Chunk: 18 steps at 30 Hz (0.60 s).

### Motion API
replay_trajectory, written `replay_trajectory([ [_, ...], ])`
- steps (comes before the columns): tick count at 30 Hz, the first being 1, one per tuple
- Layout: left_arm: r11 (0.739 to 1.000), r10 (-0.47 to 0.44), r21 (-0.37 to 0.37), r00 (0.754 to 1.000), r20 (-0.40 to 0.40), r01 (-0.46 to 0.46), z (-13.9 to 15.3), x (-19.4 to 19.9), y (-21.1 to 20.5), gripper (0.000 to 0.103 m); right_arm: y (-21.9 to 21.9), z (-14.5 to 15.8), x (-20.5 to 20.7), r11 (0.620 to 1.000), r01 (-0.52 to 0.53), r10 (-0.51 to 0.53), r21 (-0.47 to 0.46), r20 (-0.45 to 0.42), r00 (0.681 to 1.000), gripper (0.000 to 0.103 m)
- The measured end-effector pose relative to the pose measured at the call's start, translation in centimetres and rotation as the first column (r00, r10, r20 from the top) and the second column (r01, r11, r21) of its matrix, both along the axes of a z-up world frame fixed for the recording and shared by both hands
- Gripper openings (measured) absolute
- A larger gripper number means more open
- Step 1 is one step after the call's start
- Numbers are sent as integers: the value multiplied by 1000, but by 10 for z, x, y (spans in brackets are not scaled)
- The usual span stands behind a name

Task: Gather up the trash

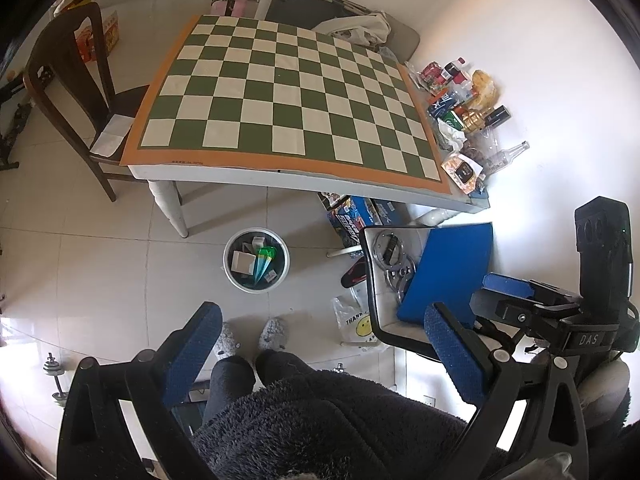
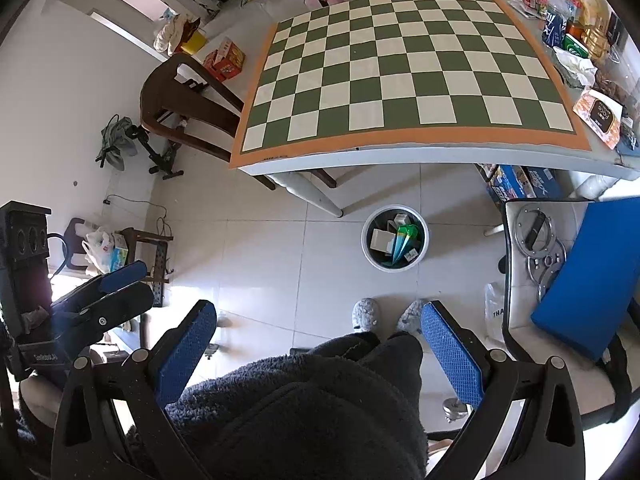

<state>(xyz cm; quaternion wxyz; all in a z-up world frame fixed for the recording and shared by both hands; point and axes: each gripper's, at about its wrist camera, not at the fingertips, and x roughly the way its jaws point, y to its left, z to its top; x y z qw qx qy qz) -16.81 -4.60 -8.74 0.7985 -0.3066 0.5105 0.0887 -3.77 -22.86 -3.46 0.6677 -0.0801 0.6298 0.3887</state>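
Note:
A round white trash bin (image 1: 256, 259) stands on the tiled floor in front of the table; it holds boxes and a green wrapper, and also shows in the right wrist view (image 2: 395, 237). Trash items, among them bottles, cans and wrappers (image 1: 464, 120), are piled along the table's right edge, also in the right wrist view (image 2: 580, 36). My left gripper (image 1: 320, 356) is open and empty, held high above the floor over the person's lap. My right gripper (image 2: 318, 354) is open and empty, at a similar height. Each gripper appears in the other's view (image 1: 532, 304) (image 2: 116, 292).
A checkered mat (image 1: 288, 92) covers the white table. A dark wooden chair (image 1: 76, 92) stands at its left. A chair with a blue cushion (image 1: 452, 268) and metal rings is to the right. Boxes (image 1: 356, 216) lie under the table. The person's slippered feet (image 1: 248, 336) are near the bin.

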Motion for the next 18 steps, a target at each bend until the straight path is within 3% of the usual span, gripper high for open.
replay_trajectory([
  [18, 1000, 1, -2, 1000, 3, -1, 1, 2, -2, 103, -4, 0, 2, 1000, -9, 9, -9, 4, 1000, 103],
])
